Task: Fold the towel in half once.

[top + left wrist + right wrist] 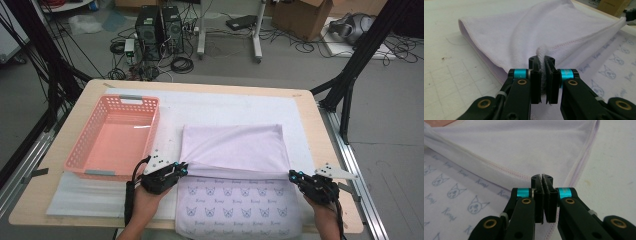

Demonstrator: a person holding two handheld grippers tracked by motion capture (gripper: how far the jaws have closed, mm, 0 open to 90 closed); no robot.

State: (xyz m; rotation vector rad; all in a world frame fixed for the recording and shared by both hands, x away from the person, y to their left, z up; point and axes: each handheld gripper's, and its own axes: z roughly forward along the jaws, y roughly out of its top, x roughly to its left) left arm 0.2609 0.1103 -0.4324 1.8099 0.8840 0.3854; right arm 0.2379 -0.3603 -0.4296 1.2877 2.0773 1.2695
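Lilac towel (232, 145) edge pinched, left tongs (184, 169), right tongs (293, 175), level

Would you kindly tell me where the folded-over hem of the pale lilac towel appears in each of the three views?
High view: the pale lilac towel's folded hem runs across lower centre, between the left gripper and right gripper.
Left gripper view: hem climbs from centre to upper right.
Right gripper view: hem slants from upper left to centre.
Shared landmark: the cat-face print.
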